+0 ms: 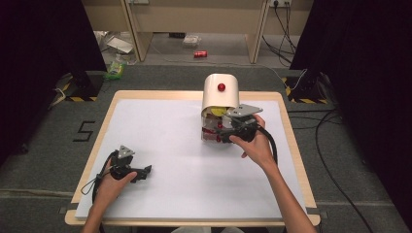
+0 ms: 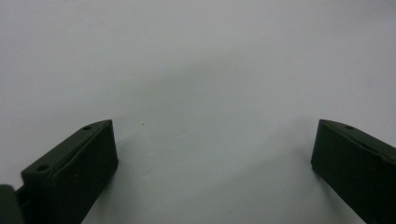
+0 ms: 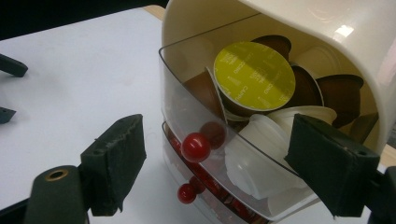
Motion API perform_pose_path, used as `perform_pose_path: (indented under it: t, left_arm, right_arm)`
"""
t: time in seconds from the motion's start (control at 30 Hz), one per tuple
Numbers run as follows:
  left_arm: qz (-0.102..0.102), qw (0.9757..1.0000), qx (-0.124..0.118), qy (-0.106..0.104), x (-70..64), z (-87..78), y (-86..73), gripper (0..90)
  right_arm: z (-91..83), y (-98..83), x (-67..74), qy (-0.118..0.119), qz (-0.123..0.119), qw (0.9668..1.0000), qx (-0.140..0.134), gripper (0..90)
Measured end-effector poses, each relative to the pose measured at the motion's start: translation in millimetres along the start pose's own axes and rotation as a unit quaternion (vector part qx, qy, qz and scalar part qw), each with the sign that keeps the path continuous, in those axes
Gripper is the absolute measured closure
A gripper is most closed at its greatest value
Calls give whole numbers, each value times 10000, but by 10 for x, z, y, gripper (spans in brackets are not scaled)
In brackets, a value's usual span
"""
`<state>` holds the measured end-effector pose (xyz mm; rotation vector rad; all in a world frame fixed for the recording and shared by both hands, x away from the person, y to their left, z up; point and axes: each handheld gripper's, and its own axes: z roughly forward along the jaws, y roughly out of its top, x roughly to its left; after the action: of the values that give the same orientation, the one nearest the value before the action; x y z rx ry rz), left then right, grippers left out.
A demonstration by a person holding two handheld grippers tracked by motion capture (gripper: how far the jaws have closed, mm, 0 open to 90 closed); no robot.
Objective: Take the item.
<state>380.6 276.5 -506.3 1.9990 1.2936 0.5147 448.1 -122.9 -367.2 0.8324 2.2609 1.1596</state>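
A cream drawer box [image 1: 221, 94] with a red knob [image 1: 221, 87] on top stands near the far edge of the white surface [image 1: 165, 141]; the right gripper [image 1: 224, 132] is at its front, by the pulled-out drawers; the left gripper [image 1: 143, 171] lies near the near left corner, well apart

A white sheet [image 1: 165, 145] is laid over a wood-edged table [image 1: 289, 124], while on the floor beyond, a red can [image 1: 200, 54], a green packet [image 1: 115, 69], black cables [image 1: 282, 29] and a taped numeral [image 1: 84, 130] are seen.
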Motion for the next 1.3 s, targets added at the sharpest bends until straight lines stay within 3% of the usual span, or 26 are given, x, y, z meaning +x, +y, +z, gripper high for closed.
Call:
perform_pose_path:
  t: [0.5,0.77,1.17,1.3]
  left_arm:
    - [4,10000,1,2,0,0,0,0]
    - [2,10000,3,3,-1,0,0,0]
    - [1,10000,-1,1,0,0,0,0]
    - [0,10000,-1,2,-1,0,0,0]
  right_arm:
    - [-64,-8,52,141,-84,9997,153,175]
    - [-163,-69,146,254,-179,9994,179,177]
    - [-251,-178,251,283,-150,9995,-3,179]
    - [-274,-219,315,203,-264,9994,-19,178]
